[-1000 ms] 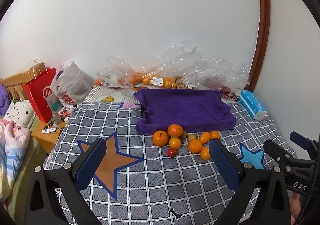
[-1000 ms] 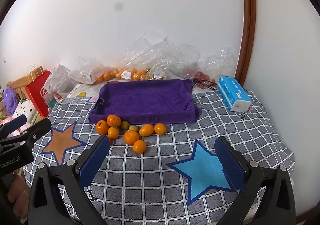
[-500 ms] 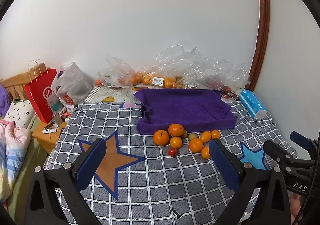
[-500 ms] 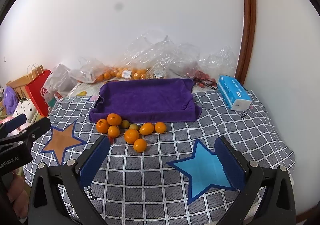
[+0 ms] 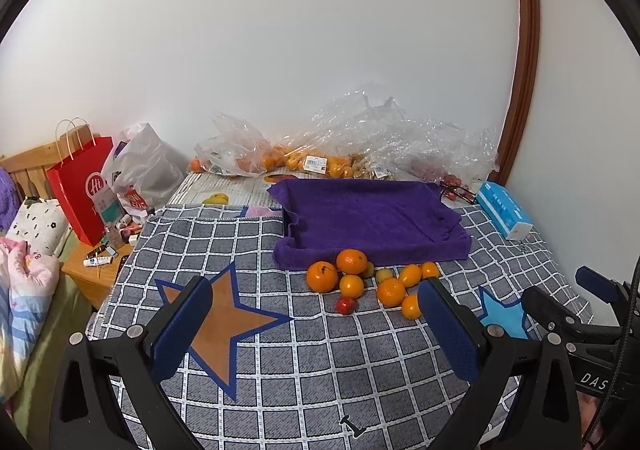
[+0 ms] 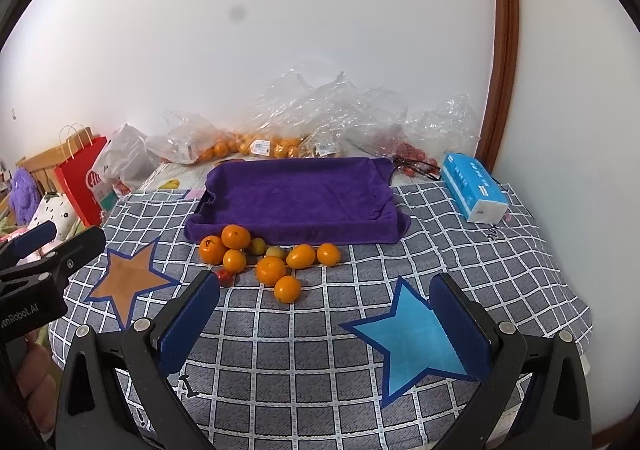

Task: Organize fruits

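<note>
Red paper bag (image 5: 86,186): "Hi". Right gripper (image 5: 592,374) body: "DAS". Left gripper (image 6: 24,314) body: "enRobot.AI".

- The left tongs (image 5: 314,324) gape wide and empty above a checked tabletop (image 5: 304,382).
- A cluster of oranges (image 5: 362,284) lies against the front edge of a purple towel-lined tray (image 5: 372,218).
- A small red fruit (image 5: 346,305) sits just in front of the oranges.
- The right tongs (image 5: 568,304) show at the right edge.

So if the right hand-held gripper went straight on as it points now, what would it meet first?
Probably the checked cloth, just short of the nearest orange; depth is hard to judge.
</note>
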### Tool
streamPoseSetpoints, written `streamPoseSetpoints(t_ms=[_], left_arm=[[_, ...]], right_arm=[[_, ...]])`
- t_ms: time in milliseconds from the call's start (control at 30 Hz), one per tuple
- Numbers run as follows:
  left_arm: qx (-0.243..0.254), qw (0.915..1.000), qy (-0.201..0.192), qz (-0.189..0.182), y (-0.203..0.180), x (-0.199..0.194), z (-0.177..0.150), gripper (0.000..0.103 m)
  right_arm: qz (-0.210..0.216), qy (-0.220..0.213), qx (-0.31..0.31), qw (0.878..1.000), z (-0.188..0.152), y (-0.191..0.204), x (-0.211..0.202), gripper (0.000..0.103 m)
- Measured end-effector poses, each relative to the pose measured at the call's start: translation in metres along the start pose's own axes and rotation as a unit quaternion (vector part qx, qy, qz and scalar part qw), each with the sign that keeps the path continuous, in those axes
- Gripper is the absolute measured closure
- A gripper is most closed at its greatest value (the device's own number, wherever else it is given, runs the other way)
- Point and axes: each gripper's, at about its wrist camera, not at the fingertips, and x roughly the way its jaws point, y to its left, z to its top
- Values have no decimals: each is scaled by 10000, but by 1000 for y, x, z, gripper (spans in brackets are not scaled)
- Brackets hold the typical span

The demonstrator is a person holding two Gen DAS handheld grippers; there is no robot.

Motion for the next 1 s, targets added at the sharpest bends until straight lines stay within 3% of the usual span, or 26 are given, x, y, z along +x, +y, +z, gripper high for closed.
streamPoseSetpoints(t_ms=[267, 800, 1000], left_arm=[[52, 10000, -60, 57, 1, 1, 1, 0], [-79, 9999, -29, 130, 16, 28, 1, 0], [-140, 9998, 87, 85, 23, 45, 1, 0]], right_arm=[[53, 33, 108, 9999, -1, -1, 4, 0], [-251, 260, 55, 9993, -1, -1, 41, 0], [-70, 322, -16, 9995, 0, 4, 64, 0]])
